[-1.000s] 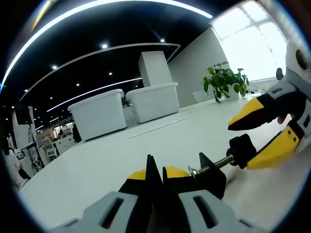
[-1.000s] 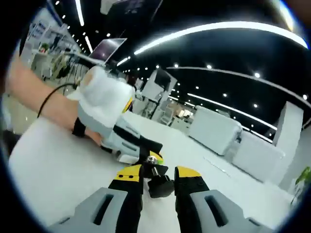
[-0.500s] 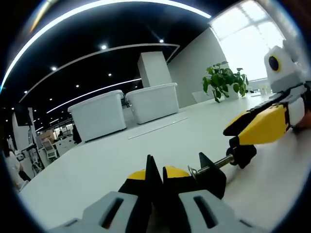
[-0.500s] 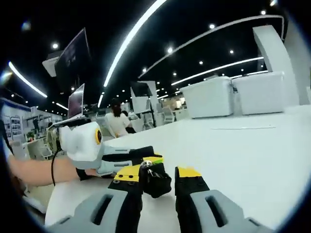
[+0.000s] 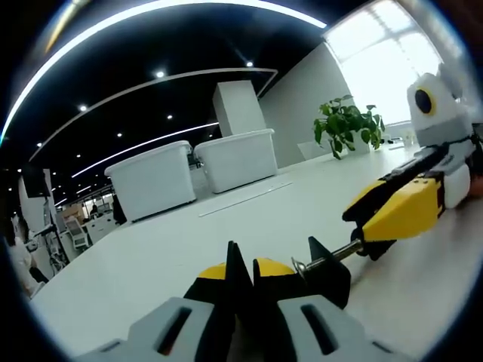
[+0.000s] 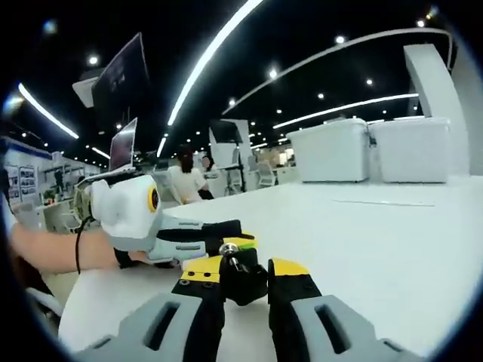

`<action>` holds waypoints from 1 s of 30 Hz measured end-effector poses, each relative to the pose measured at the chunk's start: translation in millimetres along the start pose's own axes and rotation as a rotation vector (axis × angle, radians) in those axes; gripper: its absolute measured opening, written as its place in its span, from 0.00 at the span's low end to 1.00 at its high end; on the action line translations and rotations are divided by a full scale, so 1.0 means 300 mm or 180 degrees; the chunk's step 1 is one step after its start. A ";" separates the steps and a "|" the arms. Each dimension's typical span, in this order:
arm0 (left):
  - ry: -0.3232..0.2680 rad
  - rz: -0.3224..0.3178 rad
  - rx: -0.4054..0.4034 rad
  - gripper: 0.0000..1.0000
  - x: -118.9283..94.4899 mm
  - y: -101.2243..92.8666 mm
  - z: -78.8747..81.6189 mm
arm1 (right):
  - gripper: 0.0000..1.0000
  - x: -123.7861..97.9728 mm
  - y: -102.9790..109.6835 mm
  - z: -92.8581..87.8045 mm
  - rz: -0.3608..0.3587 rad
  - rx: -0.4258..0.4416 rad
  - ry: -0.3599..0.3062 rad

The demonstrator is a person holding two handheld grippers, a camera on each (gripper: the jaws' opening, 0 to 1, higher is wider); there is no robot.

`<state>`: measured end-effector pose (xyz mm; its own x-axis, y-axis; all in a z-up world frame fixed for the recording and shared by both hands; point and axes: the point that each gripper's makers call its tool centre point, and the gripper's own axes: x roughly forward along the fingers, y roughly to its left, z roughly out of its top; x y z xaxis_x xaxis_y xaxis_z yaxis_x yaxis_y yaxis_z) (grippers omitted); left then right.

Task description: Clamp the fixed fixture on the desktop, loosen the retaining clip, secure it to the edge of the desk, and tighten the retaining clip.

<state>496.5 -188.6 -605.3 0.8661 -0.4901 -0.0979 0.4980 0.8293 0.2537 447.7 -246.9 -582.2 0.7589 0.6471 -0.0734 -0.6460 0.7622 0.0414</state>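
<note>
While you worked: fixture [image 5: 326,269] lay on white counter [image 5: 151,264], well back from any edge.
L claw [image 5: 241,277]: jaws together, pinching fixture body.
R claw [image 6: 241,273]: jaws closed on black screw knob [image 6: 240,277] w/ threaded rod [image 5: 326,259].
Done: you'd clamped fixture; loosening looked underway.
Left: move to counter edge, fit on, retighten clip.

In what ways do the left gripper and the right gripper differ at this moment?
The left gripper is shut on the fixture's black body, while the right gripper is shut on the black knob at the screw's other end. Both have yellow-tipped black jaws and rest low over the white desk.
</note>
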 end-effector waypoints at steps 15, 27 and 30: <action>0.0018 0.0061 -0.0014 0.10 -0.005 0.010 -0.004 | 0.21 -0.017 0.112 -0.009 -0.0277 -0.2491 0.0127; 0.0024 0.0069 -0.0028 0.10 -0.009 0.010 -0.005 | 0.21 -0.011 0.099 -0.019 -0.0358 -0.3368 0.0269; 0.0015 0.0062 -0.0002 0.10 0.006 0.009 -0.004 | 0.21 -0.011 0.098 -0.021 -0.0381 -0.3436 0.0285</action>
<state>499.4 -187.0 -606.0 0.8758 -0.4727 -0.0974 0.4810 0.8388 0.2549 425.7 -226.9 -586.9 0.8411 0.5328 -0.0929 -0.3336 0.3759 -0.8645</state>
